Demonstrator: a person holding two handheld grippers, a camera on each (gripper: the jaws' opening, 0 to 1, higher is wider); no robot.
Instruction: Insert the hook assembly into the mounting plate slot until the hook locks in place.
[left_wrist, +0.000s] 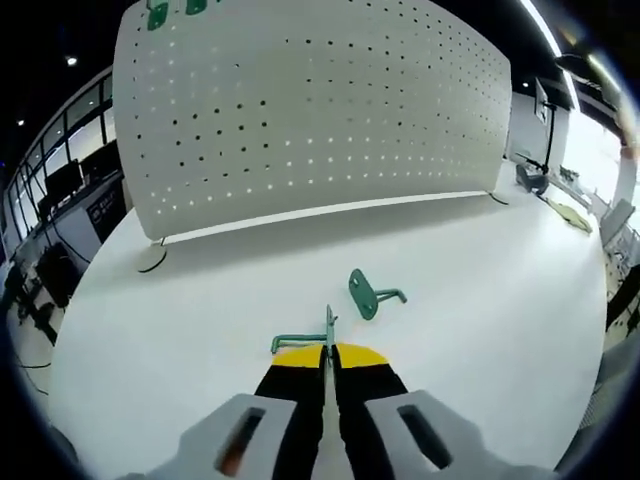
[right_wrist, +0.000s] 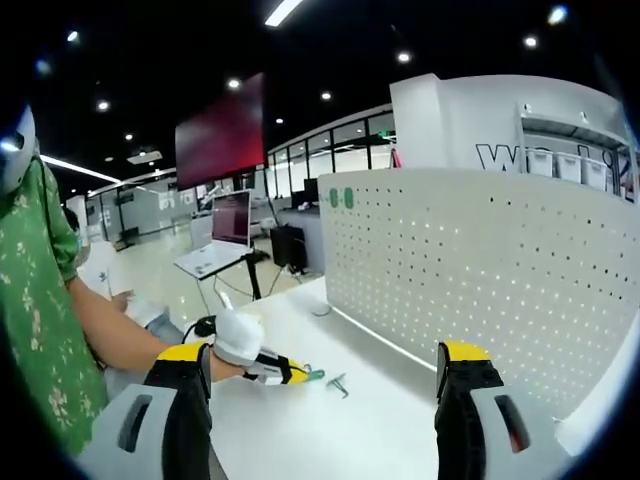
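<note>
In the left gripper view my left gripper (left_wrist: 329, 352) is shut on a green hook (left_wrist: 312, 339), held just above the white table (left_wrist: 200, 300). A second green hook (left_wrist: 368, 293) with a round base lies on the table a little ahead and to the right. The white perforated mounting plate (left_wrist: 300, 110) stands upright beyond them, with two green pieces (left_wrist: 160, 13) at its top left. In the right gripper view my right gripper (right_wrist: 322, 351) is open wide and empty, well back from the table. That view also takes in the left gripper (right_wrist: 268, 370) with its hook (right_wrist: 313, 375), the loose hook (right_wrist: 337, 382) and the plate (right_wrist: 470, 270).
A person in a green shirt (right_wrist: 40, 330) stands at the left of the right gripper view, arm reaching to the left gripper. Behind are a laptop on a stand (right_wrist: 228, 235) and office desks. The table's rounded edge (left_wrist: 90, 330) runs close on the left.
</note>
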